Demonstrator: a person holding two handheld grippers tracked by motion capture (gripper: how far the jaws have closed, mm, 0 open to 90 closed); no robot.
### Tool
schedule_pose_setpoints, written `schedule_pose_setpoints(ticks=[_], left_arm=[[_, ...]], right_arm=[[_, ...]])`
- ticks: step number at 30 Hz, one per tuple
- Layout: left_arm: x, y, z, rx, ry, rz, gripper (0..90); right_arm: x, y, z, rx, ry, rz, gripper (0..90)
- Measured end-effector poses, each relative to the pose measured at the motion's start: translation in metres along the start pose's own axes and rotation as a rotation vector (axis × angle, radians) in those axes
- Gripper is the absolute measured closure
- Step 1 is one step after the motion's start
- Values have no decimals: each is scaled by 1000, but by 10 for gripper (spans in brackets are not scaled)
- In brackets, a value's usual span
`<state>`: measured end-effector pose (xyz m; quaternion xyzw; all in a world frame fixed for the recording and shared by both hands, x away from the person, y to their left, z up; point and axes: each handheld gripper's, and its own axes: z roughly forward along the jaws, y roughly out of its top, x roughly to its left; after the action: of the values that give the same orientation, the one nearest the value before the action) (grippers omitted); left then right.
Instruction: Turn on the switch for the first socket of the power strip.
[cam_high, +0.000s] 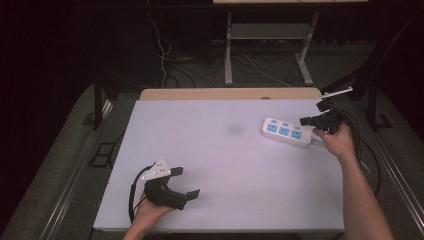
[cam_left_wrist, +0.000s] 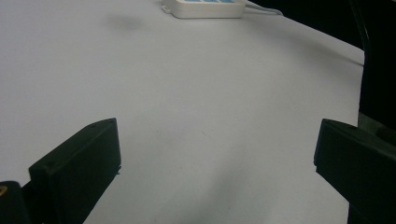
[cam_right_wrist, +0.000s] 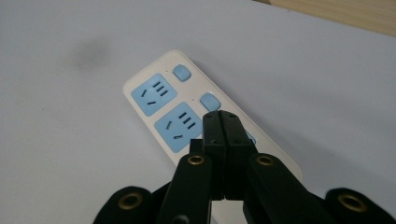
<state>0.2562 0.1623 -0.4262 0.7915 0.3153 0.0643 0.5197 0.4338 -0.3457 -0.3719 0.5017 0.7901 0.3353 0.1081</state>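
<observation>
One power strip (cam_high: 285, 132) lies at the table's (cam_high: 225, 165) far right. I hover my pinched-together right gripper (cam_high: 306, 120) over it; left gripper (cam_high: 189, 182) gapes wide, empty. Rigid, light, slick plastic; I'd grip across its narrow sides.

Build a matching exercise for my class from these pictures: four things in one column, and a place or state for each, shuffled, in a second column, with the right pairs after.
Things
1. left gripper
2. right gripper
3. power strip
4. dark smudge

Places or states
A. white with blue sockets, lying flat near the table's right edge
B. jaws pressed together, above the power strip
C. jaws wide apart, at the near left of the table
D. on the white table top, left of the power strip

Pairs: 1-C, 2-B, 3-A, 4-D
</observation>
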Motion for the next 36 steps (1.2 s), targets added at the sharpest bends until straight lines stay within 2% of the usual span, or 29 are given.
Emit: schedule_pose_setpoints(ticks=[6, 12, 16, 20, 22, 23, 24, 25, 28, 36], left_arm=[[0, 0, -1, -8, 1, -4, 0], [0, 0, 0, -5, 5, 4, 0], [-1, 1, 1, -1, 6, 8, 0], [-1, 1, 1, -1, 4, 4, 0], [-1, 1, 1, 0, 5, 5, 0], [-1, 1, 1, 0, 5, 6, 0], [-1, 1, 1, -2, 5, 6, 0], [-1, 1, 1, -1, 6, 6, 0], [-1, 1, 1, 1, 5, 6, 0], [-1, 1, 1, 0, 6, 4, 0]], right_arm=[[7, -4, -16, -23, 16, 4, 872], [17, -15, -30, -59, 34, 17, 719], [21, -22, -37, -90, 52, 41, 554], [24, -30, -43, -126, 84, 86, 318], [26, -35, -44, -145, 100, 108, 160], [28, -38, -44, -148, 111, 103, 92], [30, -41, -44, -150, 115, 97, 80], [32, -44, -44, -148, 118, 91, 28], [38, -52, -43, -141, 100, 74, 1], [49, -72, -51, -162, 160, 58, 1]])
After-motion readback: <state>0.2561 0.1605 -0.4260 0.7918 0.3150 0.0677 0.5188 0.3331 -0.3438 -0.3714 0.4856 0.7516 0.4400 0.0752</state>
